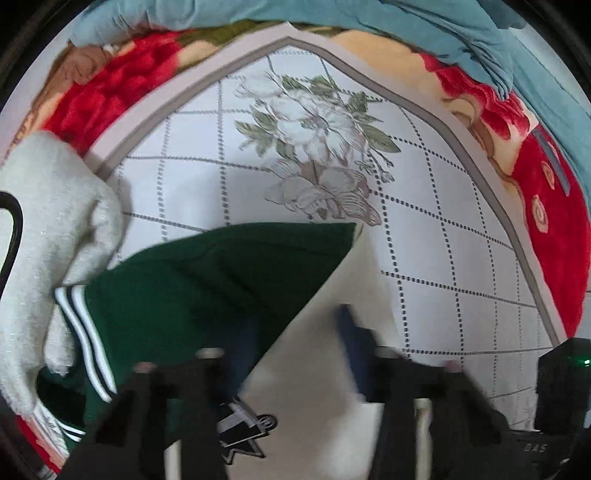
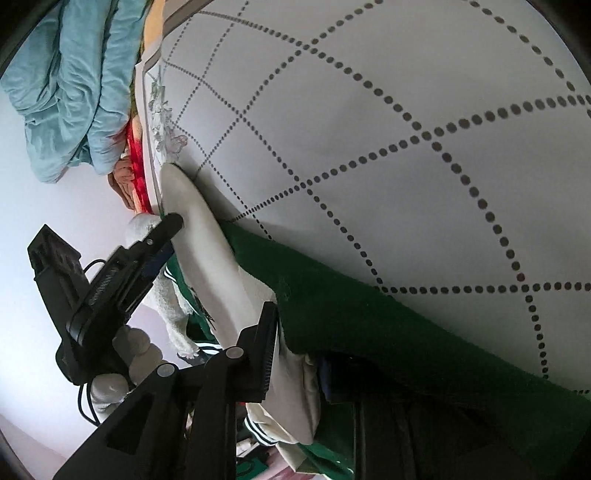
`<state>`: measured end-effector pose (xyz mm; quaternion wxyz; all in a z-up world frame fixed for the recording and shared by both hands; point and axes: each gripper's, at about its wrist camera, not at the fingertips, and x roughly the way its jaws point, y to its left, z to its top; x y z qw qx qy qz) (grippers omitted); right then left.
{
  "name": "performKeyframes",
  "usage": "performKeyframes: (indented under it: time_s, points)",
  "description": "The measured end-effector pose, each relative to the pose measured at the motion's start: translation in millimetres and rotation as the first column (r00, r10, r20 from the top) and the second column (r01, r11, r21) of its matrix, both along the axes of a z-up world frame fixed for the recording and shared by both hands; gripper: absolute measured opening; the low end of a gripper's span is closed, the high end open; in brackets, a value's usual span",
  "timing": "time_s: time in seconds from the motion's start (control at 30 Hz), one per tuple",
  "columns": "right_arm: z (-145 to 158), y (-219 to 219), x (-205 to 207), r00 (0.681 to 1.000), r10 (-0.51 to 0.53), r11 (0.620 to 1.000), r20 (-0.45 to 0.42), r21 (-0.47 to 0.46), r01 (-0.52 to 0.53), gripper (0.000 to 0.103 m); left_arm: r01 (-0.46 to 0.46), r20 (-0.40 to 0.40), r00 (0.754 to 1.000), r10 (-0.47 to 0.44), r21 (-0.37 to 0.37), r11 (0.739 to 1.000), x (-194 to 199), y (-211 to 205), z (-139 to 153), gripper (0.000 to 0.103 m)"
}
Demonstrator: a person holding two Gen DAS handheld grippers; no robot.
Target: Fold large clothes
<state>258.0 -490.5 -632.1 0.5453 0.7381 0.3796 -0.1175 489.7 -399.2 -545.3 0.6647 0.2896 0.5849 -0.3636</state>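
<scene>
Jacket (image 2: 369,332) fabric is lying between both our narrowed grippers, left gripper (image 1: 295,354) and right gripper (image 2: 299,350) apparently pinching its edge, hem running leftward.

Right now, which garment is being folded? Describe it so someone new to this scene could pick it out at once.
Start from the white bedcover with its dotted grey grid and flower print. On its near side lies the green jacket, partly overlaid by a cream panel. Unlike the fluffy white garment beside it and the teal blanket at the far edge, it is dark green with white stripes.

Matte black fingers (image 2: 264,354), silver screws (image 2: 166,369)
</scene>
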Motion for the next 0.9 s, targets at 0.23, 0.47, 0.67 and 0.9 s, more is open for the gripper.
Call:
performKeyframes:
  time_s: [0.23, 0.47, 0.67, 0.9]
  points:
    - [17.3, -1.2, -6.2, 0.998, -0.065, 0.996, 0.015, -0.063, 0.066, 0.008, -0.066, 0.055, 0.996, 0.065, 0.006, 0.998, 15.3, 47.5, 12.1, 0.0]
    - [22.8, -5.4, 2.7, 0.998, 0.063, 0.993, -0.013, -0.101, -0.064, 0.013, -0.21, -0.183, 0.966, 0.183, -0.144, 0.967, 35.5, 74.3, 15.3, 0.019]
    - [20.5, -8.9, 1.4, 0.993, 0.114, 0.989, -0.027, -0.09, -0.116, 0.014, -0.16, -0.27, 0.957, 0.106, -0.19, 0.969, 37.9, 34.8, -0.4, 0.089]
    - [16.6, -9.9, 5.4, 0.992, 0.119, 0.99, -0.033, -0.078, -0.121, 0.015, -0.025, -0.196, 0.981, 0.009, -0.079, 0.997, 23.9, -0.2, -22.5, 0.089]
